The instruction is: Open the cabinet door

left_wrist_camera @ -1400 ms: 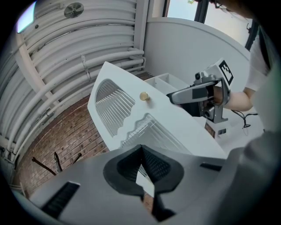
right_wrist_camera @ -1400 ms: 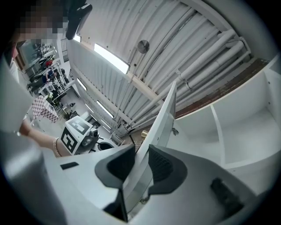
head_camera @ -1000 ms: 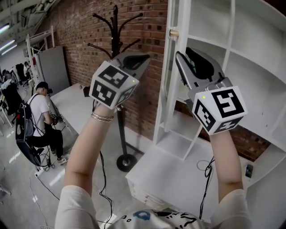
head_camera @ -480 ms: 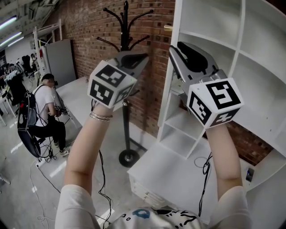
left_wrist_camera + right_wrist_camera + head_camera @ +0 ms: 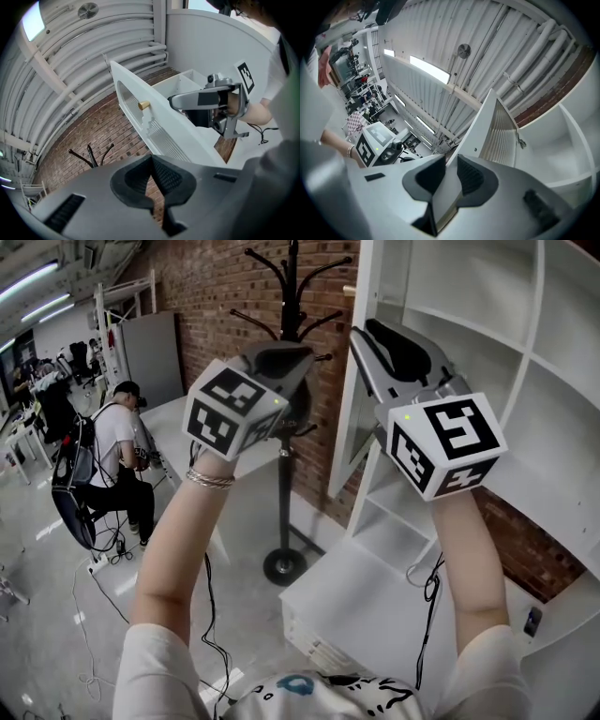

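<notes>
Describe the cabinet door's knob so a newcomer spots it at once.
Find the white cabinet against the brick wall. Its door stands open, with a slatted panel. The knob sticks out of the door's face beside that panel: small, brass, the only gold thing amid white.

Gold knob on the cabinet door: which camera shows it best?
The left gripper view: the knob faces it, clear against the white door. The head view catches only a sliver; the right gripper view sees none.
</notes>
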